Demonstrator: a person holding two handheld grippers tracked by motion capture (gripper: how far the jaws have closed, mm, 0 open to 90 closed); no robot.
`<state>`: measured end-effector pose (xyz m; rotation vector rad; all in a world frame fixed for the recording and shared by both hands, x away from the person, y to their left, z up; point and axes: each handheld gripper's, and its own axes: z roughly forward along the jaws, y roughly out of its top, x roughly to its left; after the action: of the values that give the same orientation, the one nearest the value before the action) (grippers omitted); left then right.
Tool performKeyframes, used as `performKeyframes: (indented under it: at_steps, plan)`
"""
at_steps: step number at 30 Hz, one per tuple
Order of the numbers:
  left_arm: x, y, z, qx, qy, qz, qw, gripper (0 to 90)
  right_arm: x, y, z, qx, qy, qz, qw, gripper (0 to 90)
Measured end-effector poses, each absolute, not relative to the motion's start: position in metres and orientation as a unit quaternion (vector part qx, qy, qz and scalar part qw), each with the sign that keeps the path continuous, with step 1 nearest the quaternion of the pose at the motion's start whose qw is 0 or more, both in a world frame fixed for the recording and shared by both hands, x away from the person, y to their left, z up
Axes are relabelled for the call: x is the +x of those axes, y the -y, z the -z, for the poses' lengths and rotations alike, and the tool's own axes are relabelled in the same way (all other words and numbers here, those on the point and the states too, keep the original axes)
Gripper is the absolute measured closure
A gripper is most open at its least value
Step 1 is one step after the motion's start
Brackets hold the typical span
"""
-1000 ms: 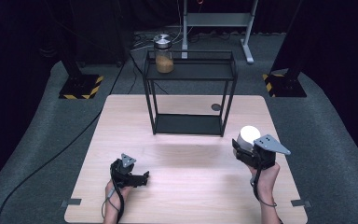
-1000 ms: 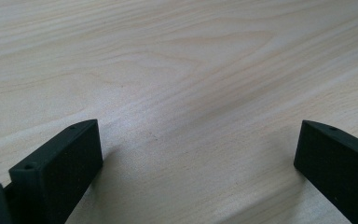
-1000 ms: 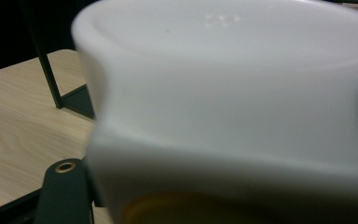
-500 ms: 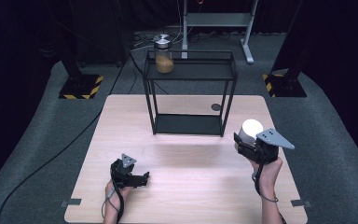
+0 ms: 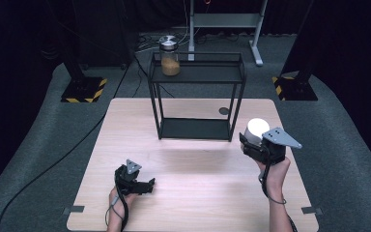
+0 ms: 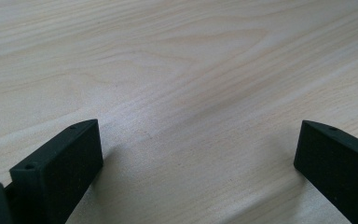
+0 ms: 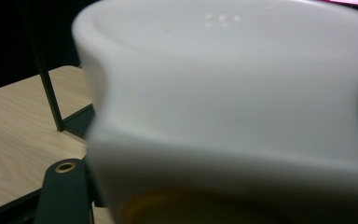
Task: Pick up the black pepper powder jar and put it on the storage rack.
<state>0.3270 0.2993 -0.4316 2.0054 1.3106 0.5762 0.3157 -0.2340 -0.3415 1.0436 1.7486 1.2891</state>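
Right gripper (image 5: 257, 141) holds a white-lidded jar (image 5: 256, 131) at the right side of the surface (image 5: 198, 203), just right of and nearer than the black wire shelf (image 5: 196, 94). Jaws are closed on the jar's body; in the right gripper view the white lid (image 7: 233, 98) sits close to the lens, with an amber band showing under it at the bottom edge. Whether the jar is lifted clear or resting on the surface cannot be told.

Left gripper (image 5: 142, 186) lies low at the near left of the surface, well apart from jar and shelf. Its jaws stand open with nothing between them, only bare wood grain. Judgement: parked out of the way so the right hand has free travel.

A second jar with amber contents (image 5: 169, 57) stands on the shelf's top tier, far left corner. The rest of that tier and the lower tier are free.

Judgement: the grip on the body rather than the lid keeps the jar upright, which suits setting it on a tier. The work in hand looks like carrying the jar to the shelf; placement is not yet done. The shelf's near right upright is the thing to clear.
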Motion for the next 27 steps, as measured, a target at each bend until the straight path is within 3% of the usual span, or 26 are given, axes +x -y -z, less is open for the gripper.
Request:
performKeyframes:
  at_steps: [27]
  plan:
    - [0.326,-0.300,0.432,0.771,-0.496,-0.220,0.333,1.0,0.326,0.220,0.317,0.381,-0.682,-0.502,0.371,29.6]
